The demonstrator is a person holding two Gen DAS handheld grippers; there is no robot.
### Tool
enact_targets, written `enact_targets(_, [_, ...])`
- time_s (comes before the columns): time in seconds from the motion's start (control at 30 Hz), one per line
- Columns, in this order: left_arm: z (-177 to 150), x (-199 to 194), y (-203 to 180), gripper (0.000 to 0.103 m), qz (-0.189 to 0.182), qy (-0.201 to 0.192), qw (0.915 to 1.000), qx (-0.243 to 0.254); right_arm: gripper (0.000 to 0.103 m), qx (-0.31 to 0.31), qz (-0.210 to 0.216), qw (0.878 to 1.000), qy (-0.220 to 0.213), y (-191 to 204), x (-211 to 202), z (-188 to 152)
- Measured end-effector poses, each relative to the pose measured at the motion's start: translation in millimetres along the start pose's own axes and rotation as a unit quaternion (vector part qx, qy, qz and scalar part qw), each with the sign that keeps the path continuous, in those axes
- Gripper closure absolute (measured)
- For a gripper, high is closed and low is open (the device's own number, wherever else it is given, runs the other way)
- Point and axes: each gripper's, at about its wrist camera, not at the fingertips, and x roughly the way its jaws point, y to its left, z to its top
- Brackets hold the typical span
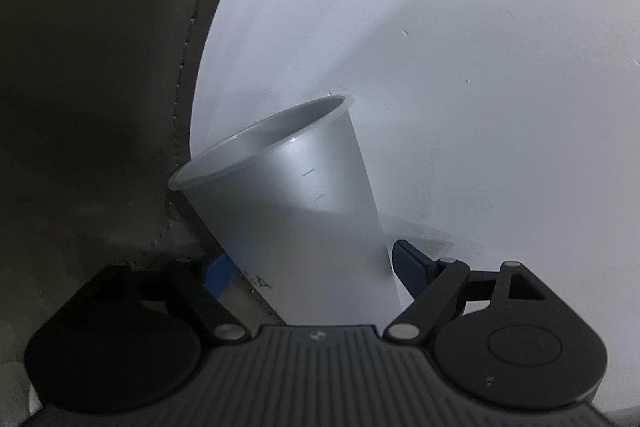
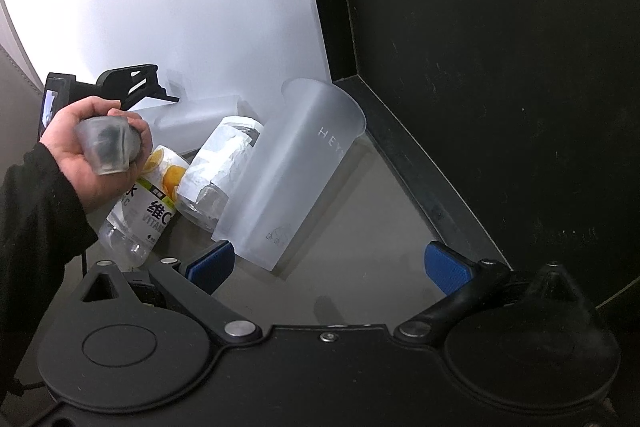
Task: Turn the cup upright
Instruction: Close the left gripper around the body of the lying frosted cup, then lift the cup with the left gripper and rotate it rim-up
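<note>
A frosted translucent cup (image 1: pixel 288 203) fills the middle of the left wrist view, tilted with its open rim pointing up and left. My left gripper (image 1: pixel 308 267) is shut on its lower body, blue pads on both sides. In the right wrist view the left gripper (image 2: pixel 132 87) is partly hidden behind the person's hand (image 2: pixel 92 151), with that cup (image 2: pixel 192 119) seen faintly beyond it. A second frosted cup (image 2: pixel 288 171) printed "HEY" stands on its base and leans left. My right gripper (image 2: pixel 332 267) is open and empty just in front of it.
Two plastic bottles lie beside the second cup: one with an orange-fruit label (image 2: pixel 148 203) and one with a white label (image 2: pixel 220 163). A white wall panel (image 2: pixel 180 7) stands behind. A dark wall and ledge (image 2: pixel 480 67) close off the right. The surface is grey-brown (image 2: pixel 360 247).
</note>
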Motion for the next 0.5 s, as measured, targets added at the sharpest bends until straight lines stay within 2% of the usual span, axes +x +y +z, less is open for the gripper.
enact_targets(0.27, [-2.1, -19.2, -2.3, 0.027, -0.017, -0.014, 0.9998, -0.003, 0.001, 0.015, -0.007, 1.000, 0.015, 0.6, -2.3, 3.4])
enact_targets(0.5, [-1.6, -39.4, -8.7, 0.032, -0.028, -0.022, 0.9994, 0.001, 0.002, 0.045, -0.027, 0.997, 0.058, -3.1, 3.0, 2.5])
